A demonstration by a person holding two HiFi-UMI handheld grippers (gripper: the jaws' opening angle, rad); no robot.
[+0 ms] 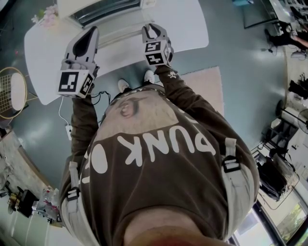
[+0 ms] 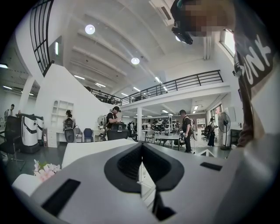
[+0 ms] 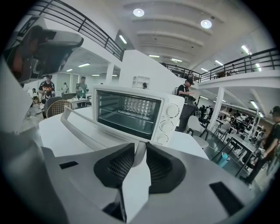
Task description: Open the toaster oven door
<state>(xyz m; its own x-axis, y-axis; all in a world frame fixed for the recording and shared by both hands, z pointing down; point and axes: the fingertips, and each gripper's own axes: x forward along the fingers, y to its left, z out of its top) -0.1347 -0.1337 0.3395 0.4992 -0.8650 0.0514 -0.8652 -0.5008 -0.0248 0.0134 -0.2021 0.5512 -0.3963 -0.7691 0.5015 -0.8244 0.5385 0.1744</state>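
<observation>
The white toaster oven (image 3: 135, 114) stands on a white table (image 3: 57, 135), knobs on its right side. Its glass door (image 3: 87, 131) hangs down flat toward me, the handle bar at its front edge, and the lit inside shows. In the head view the oven (image 1: 103, 10) sits at the table's far edge with the door (image 1: 120, 34) lowered. My right gripper (image 3: 140, 148) is shut and empty, just before the door's right end. My left gripper (image 2: 141, 151) is shut and empty too, held over the table (image 2: 94, 148) left of the oven, which its view does not show.
Pink flowers (image 1: 44, 14) lie at the table's left corner. A round wire chair (image 1: 12, 91) stands left of the table, and a power strip (image 1: 69, 129) with a cable lies on the floor. A pink rug (image 1: 207, 86) is to the right. People stand far off in the hall.
</observation>
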